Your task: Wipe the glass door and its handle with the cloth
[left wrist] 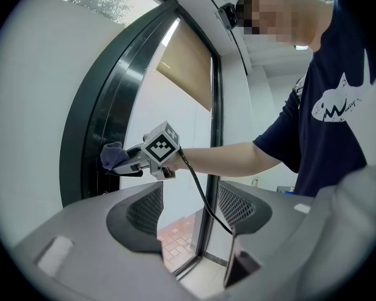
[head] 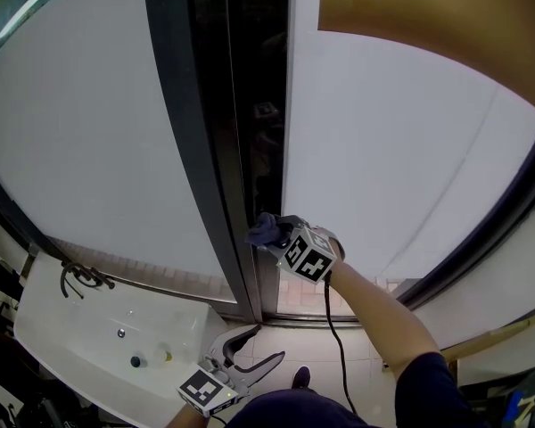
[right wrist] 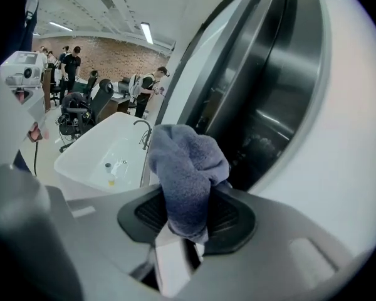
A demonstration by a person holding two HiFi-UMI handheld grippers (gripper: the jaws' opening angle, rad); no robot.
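Note:
The glass door's frosted pane (head: 383, 150) fills the right of the head view, and its dark frame (head: 218, 132) runs down the middle. My right gripper (head: 281, 237) is shut on a grey-blue cloth (head: 262, 230) and holds it against the frame's edge. In the right gripper view the bunched cloth (right wrist: 188, 168) stands up between the jaws, close to the dark frame (right wrist: 269, 86). My left gripper (head: 263, 346) hangs low near the floor, open and holding nothing. In the left gripper view, the cloth (left wrist: 111, 155) shows beyond its own open jaws. I cannot make out a separate handle.
A white sink (head: 98, 328) with a dark tap (head: 78, 279) stands at the lower left. A brown blind (head: 428, 16) covers the pane's top. A black cable (head: 332, 328) trails from the right gripper. People and office chairs (right wrist: 78, 108) are far behind.

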